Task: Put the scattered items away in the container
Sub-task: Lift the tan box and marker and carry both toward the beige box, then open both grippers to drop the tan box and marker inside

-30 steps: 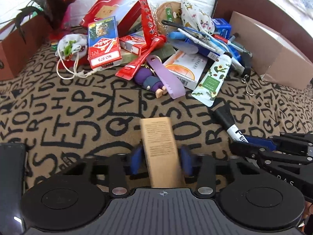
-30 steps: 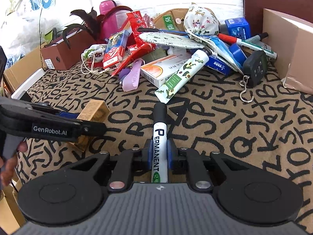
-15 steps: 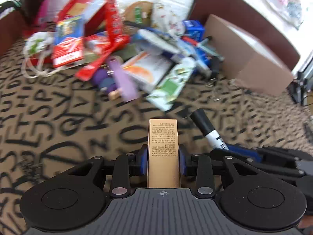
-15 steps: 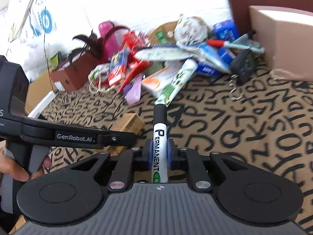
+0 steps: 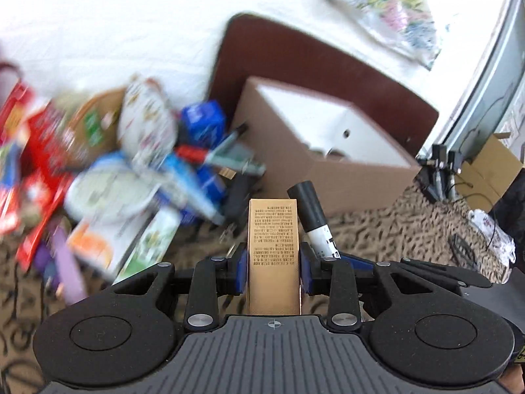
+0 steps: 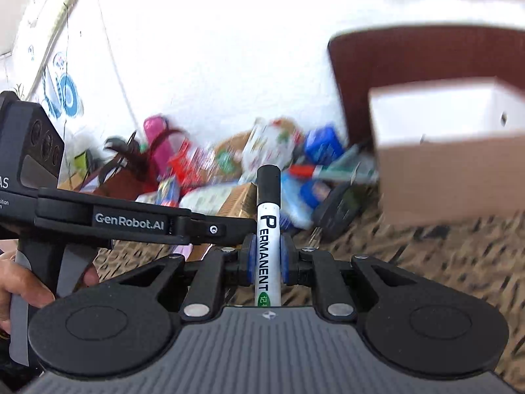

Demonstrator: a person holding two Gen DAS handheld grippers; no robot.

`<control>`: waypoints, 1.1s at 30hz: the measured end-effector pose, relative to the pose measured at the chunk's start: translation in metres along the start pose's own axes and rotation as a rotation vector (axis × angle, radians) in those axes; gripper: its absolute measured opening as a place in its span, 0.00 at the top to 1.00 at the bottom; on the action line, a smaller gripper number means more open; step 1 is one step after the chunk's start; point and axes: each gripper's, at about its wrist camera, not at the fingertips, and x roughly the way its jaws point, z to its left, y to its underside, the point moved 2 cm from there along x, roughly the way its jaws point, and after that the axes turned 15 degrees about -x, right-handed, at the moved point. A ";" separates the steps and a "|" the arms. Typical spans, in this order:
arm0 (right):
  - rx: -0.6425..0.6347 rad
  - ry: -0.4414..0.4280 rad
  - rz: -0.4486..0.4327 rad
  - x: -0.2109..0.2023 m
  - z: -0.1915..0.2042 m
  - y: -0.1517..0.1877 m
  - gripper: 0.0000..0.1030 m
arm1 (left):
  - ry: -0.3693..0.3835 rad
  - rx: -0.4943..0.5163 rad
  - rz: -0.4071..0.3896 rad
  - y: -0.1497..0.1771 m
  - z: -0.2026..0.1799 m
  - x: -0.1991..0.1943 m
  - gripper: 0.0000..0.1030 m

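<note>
My left gripper (image 5: 273,264) is shut on a slim gold carton (image 5: 273,246) that stands up between its blue pads, lifted off the patterned cloth. My right gripper (image 6: 267,256) is shut on a black-capped permanent marker (image 6: 268,229); the same marker (image 5: 313,220) shows just right of the carton in the left wrist view. The brown cardboard box (image 5: 328,151) with a white inside stands ahead and to the right, its open top facing up; it is the container (image 6: 452,177). The left gripper's body (image 6: 131,220) crosses the right wrist view.
A blurred heap of packets, tubes, pens and boxes (image 5: 131,170) lies left of the box on the letter-printed cloth (image 5: 410,223). A dark red headboard (image 5: 311,62) rises behind the box. A person's hand (image 6: 19,289) holds the left gripper's handle.
Both grippers have risen off the cloth and swung right, carrying the carton and the marker. The cardboard box now sits ahead of them and its white inside shows.
</note>
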 end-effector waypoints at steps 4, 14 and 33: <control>-0.049 0.058 -0.043 -0.008 -0.032 -0.030 0.83 | 0.055 0.006 -0.026 -0.032 -0.033 0.020 0.70; -0.139 0.205 -0.068 0.001 -0.126 -0.091 0.83 | 0.133 0.011 -0.034 -0.106 -0.113 0.104 0.70; -0.105 0.294 0.228 0.074 -0.259 -0.056 0.83 | 0.087 -0.055 0.178 -0.112 -0.148 0.300 0.54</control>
